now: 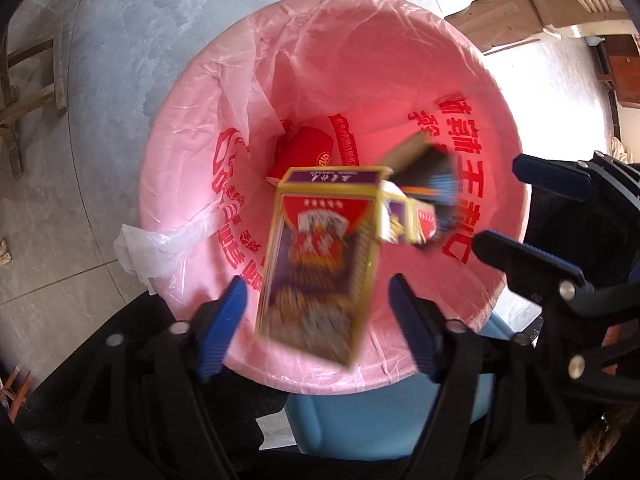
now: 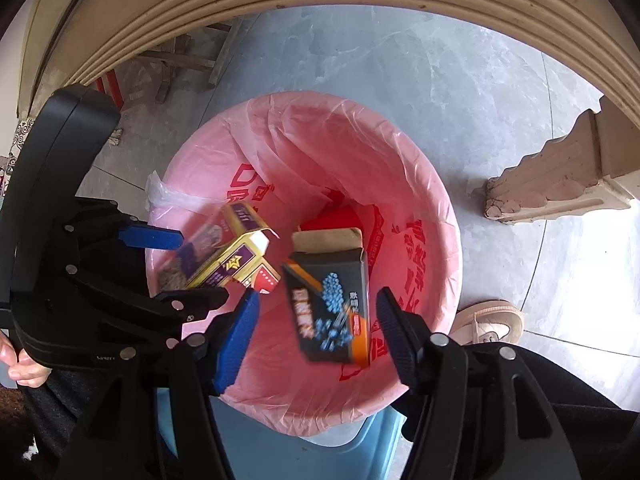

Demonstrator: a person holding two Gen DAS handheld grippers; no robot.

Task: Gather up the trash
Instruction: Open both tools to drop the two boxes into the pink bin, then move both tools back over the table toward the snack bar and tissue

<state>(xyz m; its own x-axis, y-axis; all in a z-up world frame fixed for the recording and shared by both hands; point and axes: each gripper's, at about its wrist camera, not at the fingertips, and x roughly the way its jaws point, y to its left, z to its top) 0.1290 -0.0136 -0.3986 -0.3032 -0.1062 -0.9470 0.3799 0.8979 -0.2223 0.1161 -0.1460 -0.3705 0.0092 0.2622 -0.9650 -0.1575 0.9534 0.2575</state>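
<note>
We note a pink liner (image 1: 192,128) with red print, a yellow-purple-red box (image 1: 316,264), and a black-orange-blue box (image 2: 332,304).

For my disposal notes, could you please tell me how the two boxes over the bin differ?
The yellow-and-purple box sits between the left gripper fingers; the black box sits between the right gripper fingers. The yellow-and-purple box has red panels; the black box has blue dots and orange edging. Both have open flaps, look motion-blurred, untouched by fingers, over the pink-lined bin.
</note>
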